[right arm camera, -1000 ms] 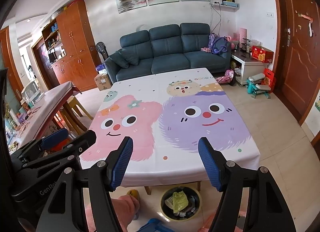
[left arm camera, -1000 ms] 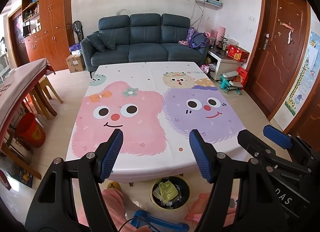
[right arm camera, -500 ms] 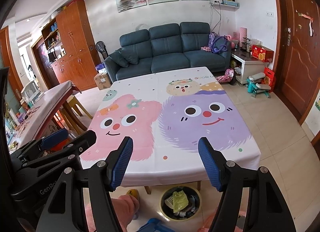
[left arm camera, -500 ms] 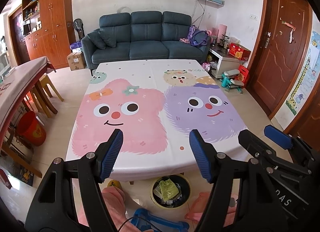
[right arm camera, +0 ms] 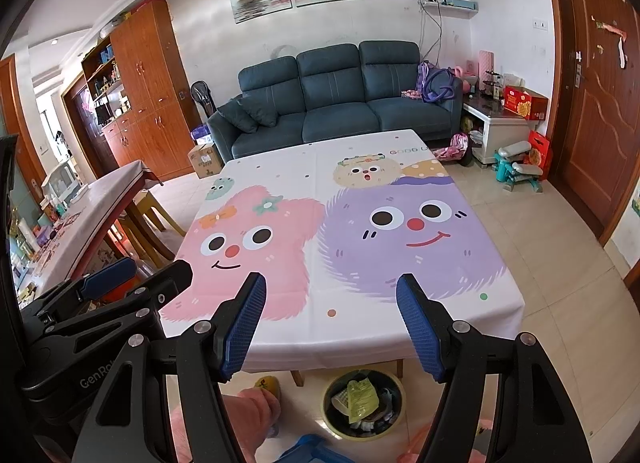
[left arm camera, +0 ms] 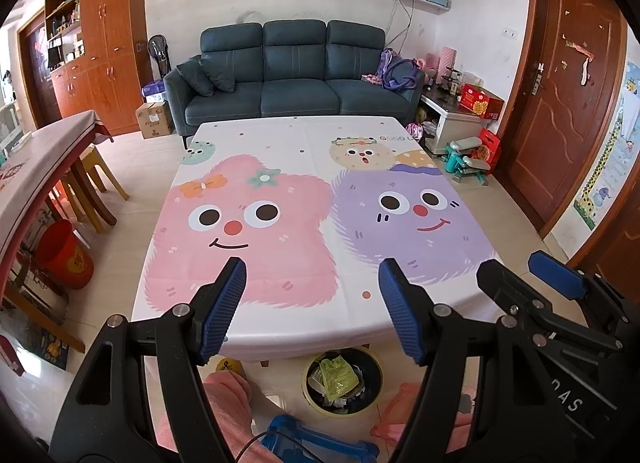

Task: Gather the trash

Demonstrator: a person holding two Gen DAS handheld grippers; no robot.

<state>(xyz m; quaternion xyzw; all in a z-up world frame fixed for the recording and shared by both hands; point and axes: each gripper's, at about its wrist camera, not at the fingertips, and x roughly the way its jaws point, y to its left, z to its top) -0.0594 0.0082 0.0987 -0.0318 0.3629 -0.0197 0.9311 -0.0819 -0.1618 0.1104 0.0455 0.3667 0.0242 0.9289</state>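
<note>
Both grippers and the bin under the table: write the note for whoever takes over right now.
Left gripper: jaws open, nothing held, above the near edge of the table.
Right gripper: jaws open, nothing held, beside the left one.
Bin: on the floor under the near table edge, already holding wrappers, a green one on top.
Done: no trash shows on the tablecloth.
Left: nothing visible to collect on the table; check the floor, which is partly hidden by the grippers.

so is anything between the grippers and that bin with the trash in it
Partly. The bin sits on the floor below the near edge of the table, whose overhanging cloth hides its far rim. Both the left gripper and right gripper hang open and empty above that edge.
</note>
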